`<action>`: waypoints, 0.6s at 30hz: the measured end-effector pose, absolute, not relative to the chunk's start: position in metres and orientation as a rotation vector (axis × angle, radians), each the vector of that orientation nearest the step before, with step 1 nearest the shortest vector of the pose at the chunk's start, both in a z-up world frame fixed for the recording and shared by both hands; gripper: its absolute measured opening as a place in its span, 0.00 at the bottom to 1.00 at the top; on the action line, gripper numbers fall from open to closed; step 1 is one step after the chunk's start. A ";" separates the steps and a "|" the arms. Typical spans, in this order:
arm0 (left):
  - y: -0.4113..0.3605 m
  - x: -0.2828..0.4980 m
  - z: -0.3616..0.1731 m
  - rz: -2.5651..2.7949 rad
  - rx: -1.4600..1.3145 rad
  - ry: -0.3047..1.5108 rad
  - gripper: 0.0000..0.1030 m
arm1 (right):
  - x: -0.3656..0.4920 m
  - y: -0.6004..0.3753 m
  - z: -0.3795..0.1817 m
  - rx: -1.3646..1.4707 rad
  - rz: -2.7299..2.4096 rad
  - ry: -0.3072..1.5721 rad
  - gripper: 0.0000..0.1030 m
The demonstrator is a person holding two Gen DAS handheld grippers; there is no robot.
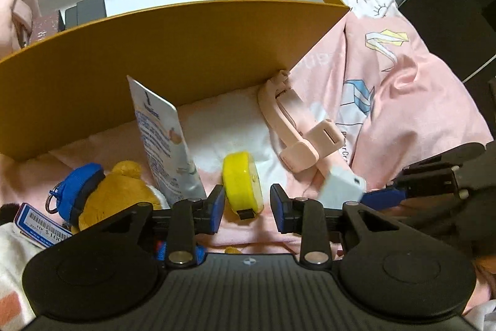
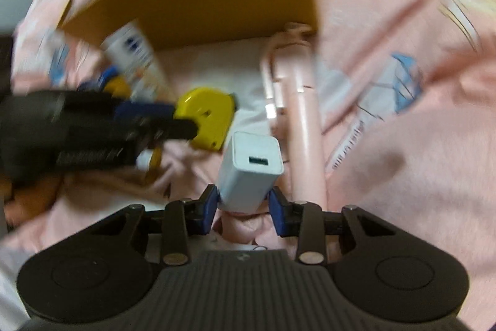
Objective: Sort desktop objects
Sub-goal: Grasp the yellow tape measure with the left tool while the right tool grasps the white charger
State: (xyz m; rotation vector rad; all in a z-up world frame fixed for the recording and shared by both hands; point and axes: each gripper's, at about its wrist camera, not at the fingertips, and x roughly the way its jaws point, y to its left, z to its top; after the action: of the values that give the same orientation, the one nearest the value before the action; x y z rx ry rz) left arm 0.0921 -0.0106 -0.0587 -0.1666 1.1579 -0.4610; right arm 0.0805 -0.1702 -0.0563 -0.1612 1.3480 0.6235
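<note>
The right gripper [image 2: 242, 202] clamps a white USB charger block [image 2: 251, 168] between its blue pads. Just beyond it a pink phone holder [image 2: 302, 126] lies on the pink bedsheet [image 2: 403, 145]. The left gripper [image 1: 247, 207] is open, its fingers on either side of a yellow tape measure [image 1: 243, 183]. Ahead stands an orange cardboard box [image 1: 173, 51], a lotion tube [image 1: 162, 138] leaning against it.

White USB charger [image 2: 251, 172] upright, beside yellow tape measure [image 1: 242, 186], on edge.
</note>
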 end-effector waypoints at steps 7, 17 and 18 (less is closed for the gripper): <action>-0.016 0.098 -0.066 -0.459 -0.189 1.173 0.35 | 0.073 -0.171 -0.071 -0.166 0.606 1.284 0.41; -0.013 0.101 -0.068 -0.425 -0.240 1.186 0.23 | 0.080 -0.179 -0.081 -0.061 0.530 1.315 0.40; -0.011 0.099 -0.065 -0.424 -0.250 1.180 0.22 | 0.084 -0.182 -0.084 -0.026 0.518 1.345 0.40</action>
State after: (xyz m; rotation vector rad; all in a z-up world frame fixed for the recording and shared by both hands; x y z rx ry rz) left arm 0.0991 -0.0106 -0.0651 -0.2501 1.1802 -0.4242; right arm 0.0839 -0.1817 -0.0843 -0.0264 1.3446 0.5185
